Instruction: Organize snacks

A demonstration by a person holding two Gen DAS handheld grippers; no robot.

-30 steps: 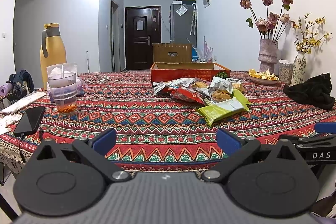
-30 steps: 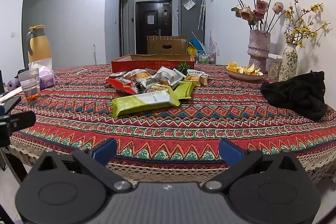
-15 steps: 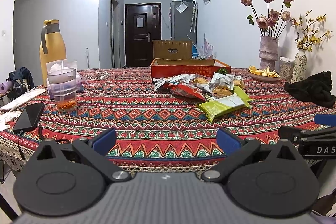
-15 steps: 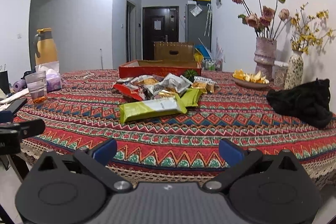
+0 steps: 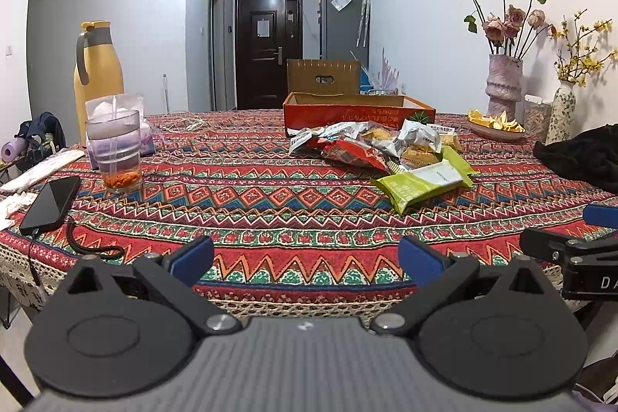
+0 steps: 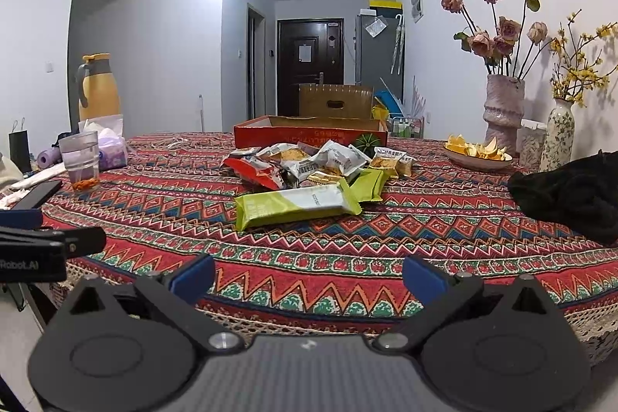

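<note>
A heap of snack packets (image 5: 370, 145) (image 6: 309, 161) lies mid-table in front of an open red cardboard box (image 5: 359, 111) (image 6: 309, 132). A long green-and-white packet (image 5: 421, 182) (image 6: 293, 203) lies nearest me, with a red packet (image 6: 257, 172) to its left. My left gripper (image 5: 305, 257) is open and empty, low at the table's near edge. Held just as low beside it, my right gripper (image 6: 309, 275) is open and empty too. Each gripper shows at the side of the other's view.
On the patterned tablecloth (image 5: 251, 203) stand a plastic cup (image 5: 116, 153), a yellow jug (image 5: 98, 76) and a phone with cable (image 5: 50, 199) at left. At right are a black cloth (image 6: 571, 192), a plate of peels (image 6: 477, 151) and two vases (image 6: 504, 107).
Both grippers have dropped and pulled back a little toward the table's near edge, so the table looks flatter. Nothing on the table has moved.
</note>
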